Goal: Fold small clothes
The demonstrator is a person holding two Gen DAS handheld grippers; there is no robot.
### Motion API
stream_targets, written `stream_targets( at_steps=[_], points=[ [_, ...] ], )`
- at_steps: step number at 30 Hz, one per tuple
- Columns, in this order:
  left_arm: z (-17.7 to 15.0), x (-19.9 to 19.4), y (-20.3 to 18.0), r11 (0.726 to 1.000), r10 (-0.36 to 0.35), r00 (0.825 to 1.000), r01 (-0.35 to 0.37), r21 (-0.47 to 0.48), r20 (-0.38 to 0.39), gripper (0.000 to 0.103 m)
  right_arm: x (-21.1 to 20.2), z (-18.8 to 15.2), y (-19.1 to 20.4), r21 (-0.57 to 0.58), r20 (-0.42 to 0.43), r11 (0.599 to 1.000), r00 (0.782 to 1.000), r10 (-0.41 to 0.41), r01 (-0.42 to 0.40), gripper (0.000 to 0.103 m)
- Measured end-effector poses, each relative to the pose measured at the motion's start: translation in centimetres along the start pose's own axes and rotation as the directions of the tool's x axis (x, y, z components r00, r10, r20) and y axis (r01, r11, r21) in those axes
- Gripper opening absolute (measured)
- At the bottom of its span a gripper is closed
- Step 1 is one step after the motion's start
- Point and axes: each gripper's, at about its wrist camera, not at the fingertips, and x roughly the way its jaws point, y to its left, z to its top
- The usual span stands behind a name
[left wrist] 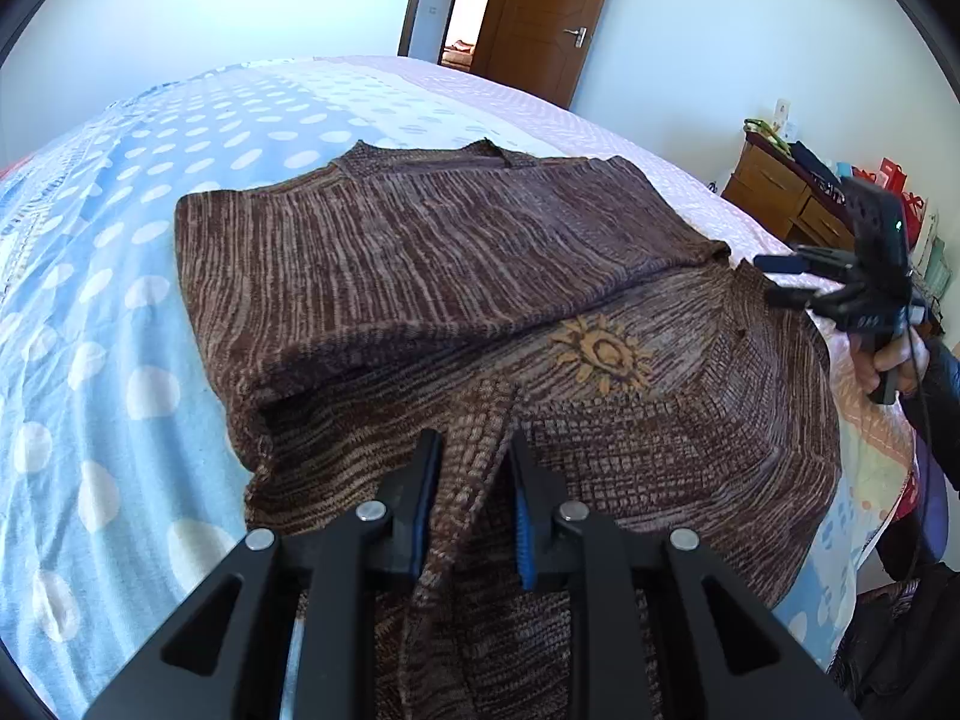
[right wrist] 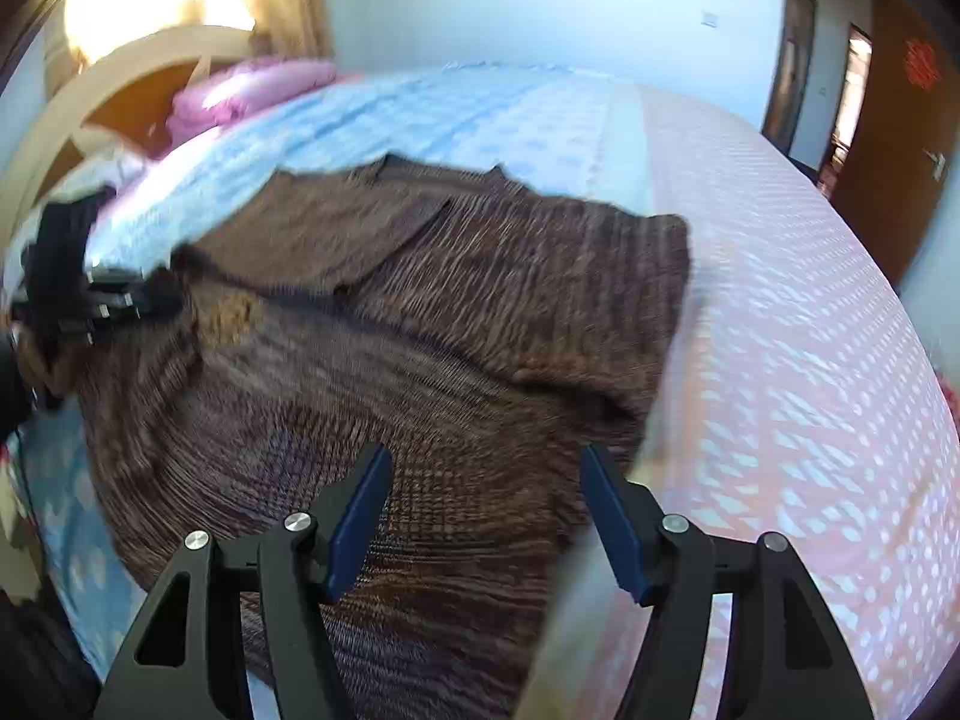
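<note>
A brown striped ribbed-knit sweater (left wrist: 420,276) with an orange sun motif (left wrist: 603,354) lies partly folded on the dotted blue-and-pink bedsheet (left wrist: 120,240). At six o'clock the left gripper (left wrist: 474,450) pinches a raised fold; the right gripper (right wrist: 480,468) hovers, fingers parted.

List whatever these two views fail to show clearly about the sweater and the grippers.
- Brown knit sweater, near hem: cut off by the left wrist view's bottom edge, behind the left gripper.
- Sweater's sun motif: smeared by motion blur in the right wrist view.
- Right gripper: whether its open fingers touch the knit cannot be told; a pale blurred streak crosses that view.
</note>
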Motion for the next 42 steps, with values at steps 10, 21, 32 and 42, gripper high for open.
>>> stream_targets(
  at_steps=[10,21,32,42],
  points=[
    [-0.1,-0.7,-1.9,0.997,0.072,0.997,-0.074,0.037,0.032,0.008,-6.0,0.0,1.3,0.077,0.152,0.995,0.985,-0.081,0.070,0.005],
    [0.6,-8.2,-2.8,0.993,0.081,0.964,-0.058,-0.100,0.253,0.006,-11.9,1.9,1.9,0.164,0.335,0.979,0.927,-0.170,0.120,0.005],
    [2.0,-6.5,1.3,0.947,0.171,0.953,-0.088,-0.309,0.251,0.005,-9.7,3.1,0.9,0.185,0.303,0.967,0.926,-0.226,0.176,0.005],
    [1.2,-3.8,1.1,0.961,0.218,0.972,-0.198,-0.194,0.087,0.046,-8.5,2.0,0.7,0.196,0.256,0.965,0.941,-0.220,0.172,0.005]
  ],
)
